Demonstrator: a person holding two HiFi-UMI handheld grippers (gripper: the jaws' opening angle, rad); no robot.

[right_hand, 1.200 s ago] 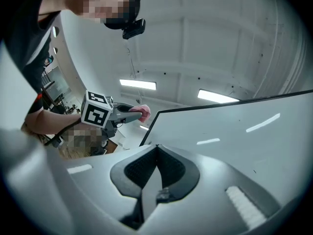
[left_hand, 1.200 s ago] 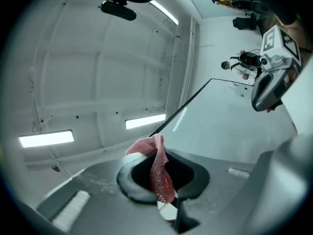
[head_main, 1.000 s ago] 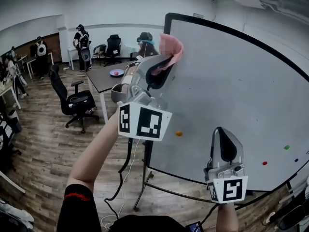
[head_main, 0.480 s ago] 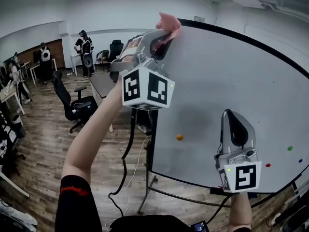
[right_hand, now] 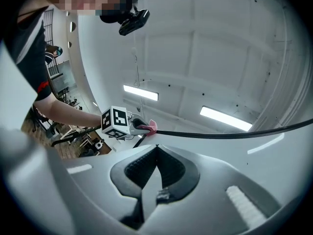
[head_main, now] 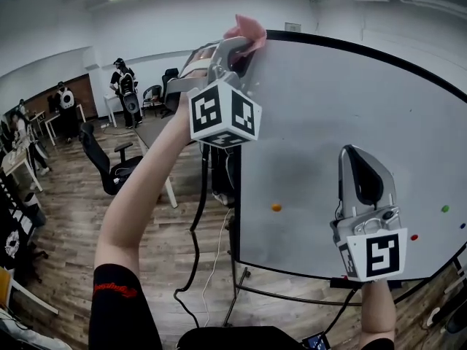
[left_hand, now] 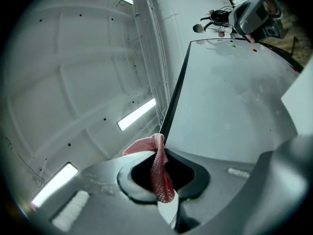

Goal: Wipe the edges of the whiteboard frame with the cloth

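**At the left gripper's tip: cloth on the board's top corner**

Between the left gripper's jaws a strip of pink mesh cloth is pinched tight, and its free end folds over the upper jaw tip. Just ahead of that tip runs the black whiteboard frame. The cloth touches it at the board's upper left corner. The head view shows the same contact, with the person's arm raised and the gripper's marker cube facing the camera. Past the jaws and to their right stretches the white board surface.

Below and to the right of the left gripper, well apart from it, the right gripper points upward in front of the board. Its jaws are pressed together with nothing between them. Far ahead of its tips, its own view shows the left gripper and cloth at the frame's corner. Small magnets dot the board near the right gripper: an orange magnet to its left, and a red magnet and a green magnet to its right.
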